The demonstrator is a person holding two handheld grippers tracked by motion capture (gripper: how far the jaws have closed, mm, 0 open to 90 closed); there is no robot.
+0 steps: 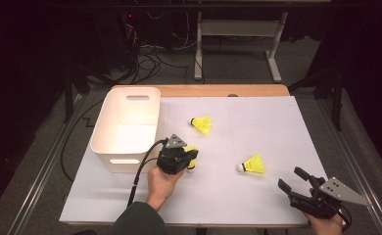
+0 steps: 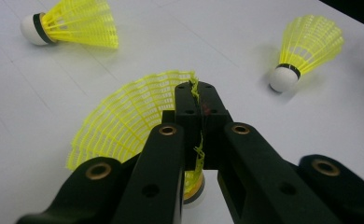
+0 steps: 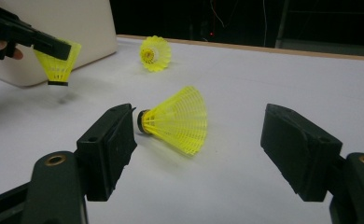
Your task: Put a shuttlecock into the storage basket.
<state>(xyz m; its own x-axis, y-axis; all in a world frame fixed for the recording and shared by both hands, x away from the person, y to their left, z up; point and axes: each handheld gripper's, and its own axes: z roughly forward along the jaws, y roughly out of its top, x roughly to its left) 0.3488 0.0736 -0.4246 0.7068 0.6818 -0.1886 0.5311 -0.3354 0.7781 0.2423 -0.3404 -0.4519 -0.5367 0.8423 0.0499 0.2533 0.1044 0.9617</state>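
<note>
My left gripper is shut on the skirt of a yellow shuttlecock, just right of the white bin. In the left gripper view the jaws pinch the edge of the mesh skirt, with the cork end hanging below. In the right gripper view this shuttlecock hangs above the table, cork down. A second shuttlecock lies on its side ahead of my right gripper, whose jaws stand open and hold nothing. A third shuttlecock lies farther back, mid-table.
A white plastic bin with cut-out handles stands at the table's left. White paper covers the tabletop. Beyond the far edge are a desk frame and cables on the dark floor.
</note>
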